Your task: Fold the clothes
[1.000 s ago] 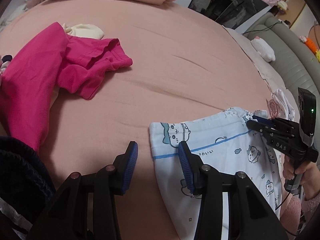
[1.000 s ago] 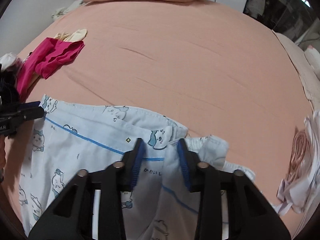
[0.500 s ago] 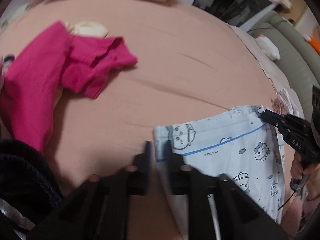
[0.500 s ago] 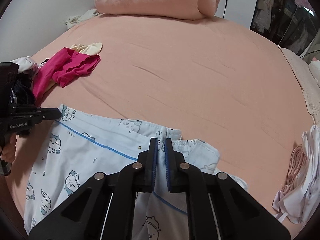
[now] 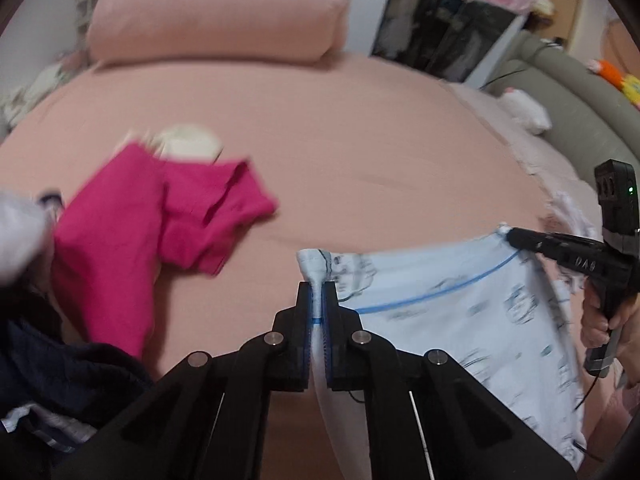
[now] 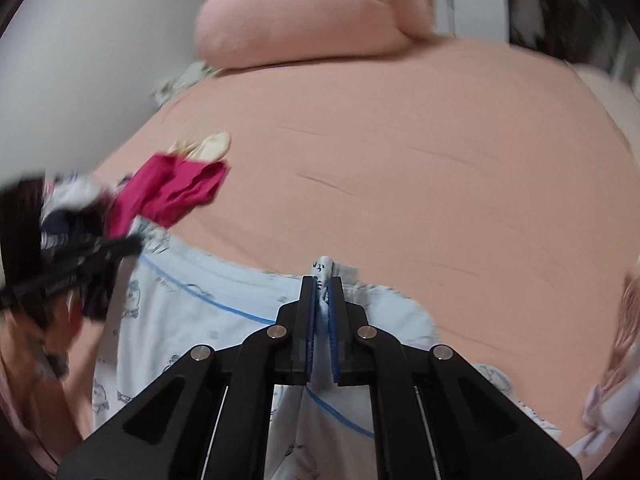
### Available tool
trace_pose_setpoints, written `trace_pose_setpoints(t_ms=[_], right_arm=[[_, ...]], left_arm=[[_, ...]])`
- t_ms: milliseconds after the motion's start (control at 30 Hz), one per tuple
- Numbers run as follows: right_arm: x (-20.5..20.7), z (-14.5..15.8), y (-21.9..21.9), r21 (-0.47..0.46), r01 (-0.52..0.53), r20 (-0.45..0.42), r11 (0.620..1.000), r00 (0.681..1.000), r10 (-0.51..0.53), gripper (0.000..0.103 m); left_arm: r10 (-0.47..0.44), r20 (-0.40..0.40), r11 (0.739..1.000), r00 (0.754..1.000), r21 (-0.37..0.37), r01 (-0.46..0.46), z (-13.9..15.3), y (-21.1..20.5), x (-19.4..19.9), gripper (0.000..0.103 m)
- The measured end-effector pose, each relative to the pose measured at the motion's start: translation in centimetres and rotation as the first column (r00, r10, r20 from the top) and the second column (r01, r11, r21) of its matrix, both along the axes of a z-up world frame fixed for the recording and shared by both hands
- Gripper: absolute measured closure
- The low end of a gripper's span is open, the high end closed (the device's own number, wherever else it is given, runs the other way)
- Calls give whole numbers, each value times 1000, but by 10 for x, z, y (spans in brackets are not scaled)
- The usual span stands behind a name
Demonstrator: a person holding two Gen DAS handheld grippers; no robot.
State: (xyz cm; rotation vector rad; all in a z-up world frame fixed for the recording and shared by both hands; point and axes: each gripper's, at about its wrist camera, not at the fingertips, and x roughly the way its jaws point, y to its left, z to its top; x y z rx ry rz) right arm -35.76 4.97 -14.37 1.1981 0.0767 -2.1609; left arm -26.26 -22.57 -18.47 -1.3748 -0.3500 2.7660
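Light: soft, even indoor light is falling on my pink bed [image 5: 360,152], no glare | Shadows: faint ones are pooling under my black fingers [image 5: 288,344] | Blur: motion is smearing both views, worst at the left | Edges: the fisheye is bending everything, corners are darkening to black

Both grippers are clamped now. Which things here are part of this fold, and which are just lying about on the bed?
In the job:
- light blue printed garment
- left hand-held gripper, shut on it
- right hand-held gripper, shut on it

Lying about:
- magenta garment
- cream item
- dark clothes
- pink pillow
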Motion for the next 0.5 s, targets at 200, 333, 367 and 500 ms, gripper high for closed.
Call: trace_pose_setpoints(t_ms=[200, 333, 367, 500], right_arm=[[-30, -38, -7, 29, 91, 102, 995, 990, -93, 98], [-29, -33, -17, 80, 67, 80, 995, 994, -74, 95], [-28, -32, -18, 91, 63, 85, 994, 994, -71, 85], [-16, -18, -3, 53, 126, 79, 991, 988, -130, 69]], left_arm=[[43, 83, 999, 996, 29, -46, -23, -12, -4, 86], [-13, 90, 999, 996, 44, 9, -21, 1, -8, 82], [-11, 97, 1000, 995, -4, 11, -22, 7, -11, 82], [10, 104, 990, 995, -141, 5, -16, 15, -14, 77]])
